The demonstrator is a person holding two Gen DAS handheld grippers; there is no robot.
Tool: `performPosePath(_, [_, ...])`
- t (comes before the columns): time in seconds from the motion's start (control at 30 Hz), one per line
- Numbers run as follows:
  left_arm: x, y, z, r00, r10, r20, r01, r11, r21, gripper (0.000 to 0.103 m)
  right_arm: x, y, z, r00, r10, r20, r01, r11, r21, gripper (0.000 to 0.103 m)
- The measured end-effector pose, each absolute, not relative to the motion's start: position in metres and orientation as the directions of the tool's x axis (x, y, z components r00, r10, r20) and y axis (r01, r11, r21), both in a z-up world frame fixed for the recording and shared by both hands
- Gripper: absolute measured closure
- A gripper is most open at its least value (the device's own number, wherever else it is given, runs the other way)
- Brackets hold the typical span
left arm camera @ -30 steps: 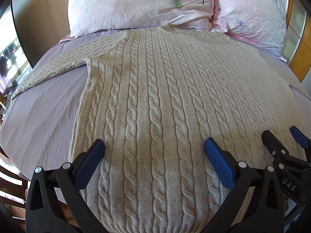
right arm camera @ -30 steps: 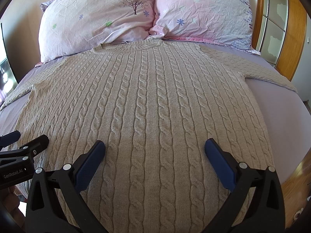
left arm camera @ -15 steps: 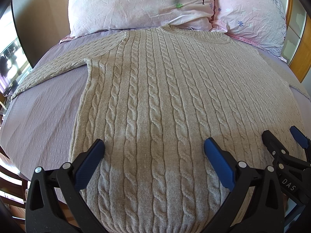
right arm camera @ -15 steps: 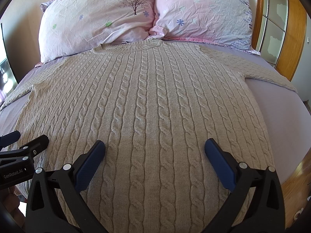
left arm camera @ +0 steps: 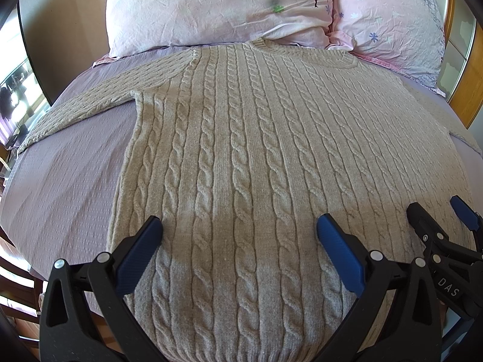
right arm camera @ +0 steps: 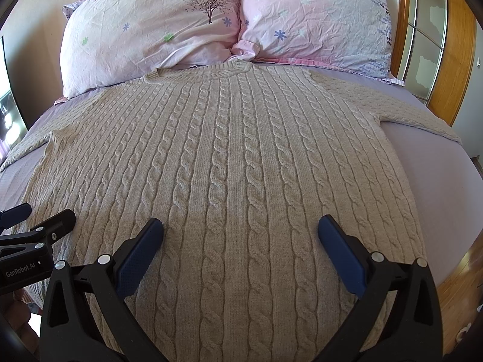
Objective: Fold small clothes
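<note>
A beige cable-knit sweater (left arm camera: pixel 247 138) lies flat and spread out on the bed, collar toward the pillows, both sleeves stretched out to the sides. It also fills the right wrist view (right arm camera: pixel 229 163). My left gripper (left arm camera: pixel 238 229) is open and empty, hovering over the sweater's lower left part near the hem. My right gripper (right arm camera: pixel 240 230) is open and empty over the lower right part. The right gripper shows at the right edge of the left wrist view (left arm camera: pixel 437 220). The left gripper shows at the left edge of the right wrist view (right arm camera: pixel 39 220).
A lilac bedsheet (left arm camera: pixel 69 175) covers the bed. Two pink flowered pillows (right arm camera: pixel 151 30) (right arm camera: pixel 317 21) lean at the head. A wooden wardrobe frame (right arm camera: pixel 455 60) stands at the right. Wood floor (right arm camera: pixel 459 280) shows past the bed's right edge.
</note>
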State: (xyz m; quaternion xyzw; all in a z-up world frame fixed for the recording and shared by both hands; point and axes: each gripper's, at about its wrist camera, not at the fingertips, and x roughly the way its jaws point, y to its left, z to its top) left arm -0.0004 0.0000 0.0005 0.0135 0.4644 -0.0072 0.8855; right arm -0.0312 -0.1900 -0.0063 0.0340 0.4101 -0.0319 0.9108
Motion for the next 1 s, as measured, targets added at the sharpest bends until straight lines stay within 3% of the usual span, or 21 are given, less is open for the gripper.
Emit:
performPosePath(0.37, [0.015,-0.001,0.002,0.533,-0.002,-0.846,0.035,0.999,0.019,0.002,-0.030,-0.191,-0.005,0.646,0.021,-0.763,0.007,0.999,0.033,0.001])
performPosePath(0.47, [0.014,0.000,0.001,0.538,-0.009,-0.843,0.051,0.998,0.022,0.002,-0.027,-0.198,-0.003,0.642,0.116,-0.758,-0.116,0.992,0.053,0.001])
performPosePath(0.53, [0.015,0.000,0.001,0.549,-0.017,-0.835,0.065,0.998,0.022,0.002,-0.022,-0.229,0.011,0.657,0.211,-0.724,-0.139,0.977,0.159,0.001])
performPosePath(0.63, [0.009,0.002,0.000,0.578,-0.031,-0.815,0.086,0.996,0.024,0.002,-0.013,-0.315,0.041,0.769,0.165,-0.617,0.025,0.957,0.288,0.001])
performPosePath(0.77, [0.014,0.009,0.003,0.589,-0.067,-0.805,0.113,0.994,0.000,0.002,0.008,-0.444,0.051,0.798,-0.033,-0.601,0.342,0.847,0.407,0.001])
performPosePath(0.83, [0.024,0.021,0.008,0.603,-0.098,-0.791,0.101,0.994,-0.046,0.002,0.021,-0.510,0.040,0.773,-0.094,-0.627,0.473,0.744,0.472,0.011])
performPosePath(0.87, [0.026,0.027,0.011,0.613,-0.121,-0.781,0.095,0.992,-0.079,0.002,0.025,-0.536,0.033,0.757,-0.113,-0.644,0.526,0.690,0.497,0.023])
performPosePath(1.0, [0.044,0.069,0.021,0.652,-0.286,-0.702,0.085,0.948,-0.307,0.002,0.043,-0.622,0.000,0.700,-0.131,-0.702,0.671,0.457,0.584,0.039])
